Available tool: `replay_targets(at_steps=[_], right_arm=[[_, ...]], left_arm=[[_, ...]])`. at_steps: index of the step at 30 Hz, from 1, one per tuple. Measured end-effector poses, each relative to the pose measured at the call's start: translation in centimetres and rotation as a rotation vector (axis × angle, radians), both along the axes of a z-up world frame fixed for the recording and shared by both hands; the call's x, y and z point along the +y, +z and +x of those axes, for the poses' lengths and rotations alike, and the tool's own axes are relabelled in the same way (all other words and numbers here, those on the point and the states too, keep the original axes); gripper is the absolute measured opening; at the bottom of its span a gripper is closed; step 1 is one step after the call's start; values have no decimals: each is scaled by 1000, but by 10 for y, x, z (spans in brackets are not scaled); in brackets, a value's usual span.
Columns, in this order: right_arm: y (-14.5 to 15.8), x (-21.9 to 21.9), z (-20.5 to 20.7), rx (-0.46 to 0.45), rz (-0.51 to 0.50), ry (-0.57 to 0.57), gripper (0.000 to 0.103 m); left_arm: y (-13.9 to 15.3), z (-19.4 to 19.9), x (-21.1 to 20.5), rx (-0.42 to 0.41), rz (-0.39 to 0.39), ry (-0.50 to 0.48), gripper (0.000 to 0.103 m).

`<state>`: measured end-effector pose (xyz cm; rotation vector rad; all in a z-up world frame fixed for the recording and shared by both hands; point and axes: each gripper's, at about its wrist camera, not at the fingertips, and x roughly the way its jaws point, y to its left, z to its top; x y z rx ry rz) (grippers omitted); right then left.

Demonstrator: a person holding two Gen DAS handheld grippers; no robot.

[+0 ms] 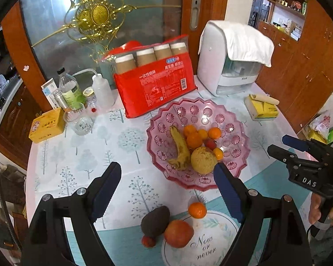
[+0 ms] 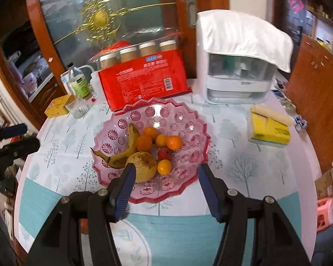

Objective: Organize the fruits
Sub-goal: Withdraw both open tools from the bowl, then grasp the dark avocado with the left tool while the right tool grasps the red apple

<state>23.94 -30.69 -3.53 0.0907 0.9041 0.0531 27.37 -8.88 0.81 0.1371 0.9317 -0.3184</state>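
A pink glass fruit bowl (image 1: 233, 119) (image 2: 184, 115) holds a banana (image 1: 181, 146) (image 2: 126, 153), a yellow pear (image 1: 203, 160) (image 2: 144, 166), several small oranges (image 1: 194, 139) (image 2: 174, 143) and a small red fruit (image 1: 210, 143) (image 2: 164, 154). On the table in front of the bowl lie an avocado (image 1: 155, 221), a red apple (image 1: 178, 233), a small orange (image 1: 197, 210) and a little red fruit (image 1: 148, 241). My left gripper (image 1: 166, 177) is open and empty above these loose fruits. My right gripper (image 2: 166, 177) (image 1: 277, 144) is open and empty over the bowl's near rim.
Behind the bowl stand a red pack of paper cups (image 1: 155, 84), a white appliance under a cloth (image 1: 230, 57), bottles and a glass (image 1: 82, 122), a yellow box (image 1: 47, 125) and a yellow tissue pack (image 1: 262, 108). A round placemat (image 1: 211, 243) lies near the table's front edge.
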Motion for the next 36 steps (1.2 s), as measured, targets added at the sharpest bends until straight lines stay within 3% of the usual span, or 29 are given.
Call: replay_targets(at_steps=[4, 10, 20, 28, 36], right_arm=[[14, 8, -17, -21, -2, -27, 59], [24, 20, -39, -17, 78, -51, 59], [19, 56, -67, -19, 72, -52, 59], [-3, 87, -78, -45, 62, -6, 59], [-64, 122, -82, -19, 96, 76, 66]], left_arm=[[13, -17, 15, -19, -14, -17, 85], [21, -34, 36, -38, -21, -29, 85], [12, -46, 70, -33, -10, -24, 85], [-28, -53, 76, -6, 46, -79, 85], [-100, -50, 76, 80, 82, -140, 85]])
